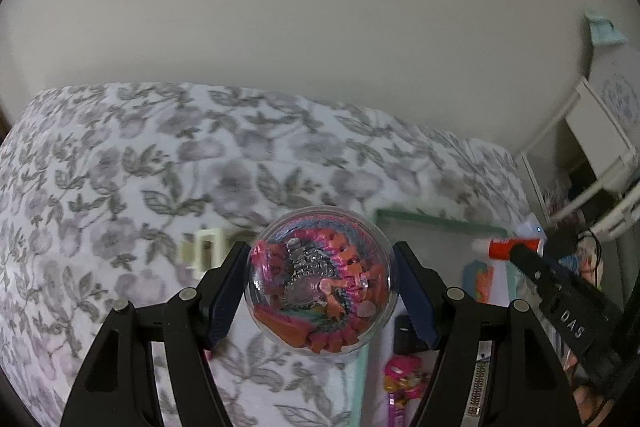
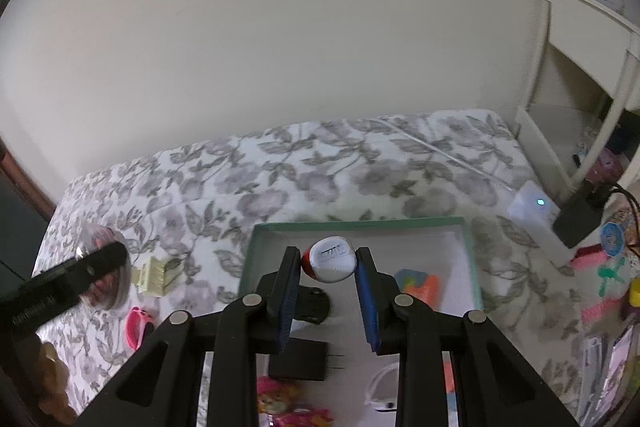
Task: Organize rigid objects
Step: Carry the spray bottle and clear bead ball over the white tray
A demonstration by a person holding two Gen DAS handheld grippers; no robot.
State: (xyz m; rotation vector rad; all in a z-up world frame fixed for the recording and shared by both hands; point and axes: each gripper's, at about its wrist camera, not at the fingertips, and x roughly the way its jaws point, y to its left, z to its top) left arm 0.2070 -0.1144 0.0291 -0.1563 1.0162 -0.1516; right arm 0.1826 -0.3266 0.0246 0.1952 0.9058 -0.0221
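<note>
My left gripper (image 1: 322, 281) is shut on a clear plastic ball (image 1: 322, 281) full of pink and orange trinkets, held above the floral bedspread (image 1: 140, 167). It also shows in the right wrist view (image 2: 105, 269), at the far left. My right gripper (image 2: 329, 261) is shut on a red-and-white glue stick (image 2: 330, 259), held over the green-rimmed box (image 2: 360, 225). The glue stick also shows in the left wrist view (image 1: 510, 247) at the right, over the same box (image 1: 436, 219).
In the box lie an orange-and-teal piece (image 2: 420, 285), a black charger block (image 2: 298, 359), a black round item (image 2: 314, 305) and pink toys (image 2: 288, 403). On the bed are a cream clip (image 2: 154, 277), a pink ring (image 2: 138, 327) and a white device (image 2: 532, 207). White shelving (image 2: 580, 39) stands right.
</note>
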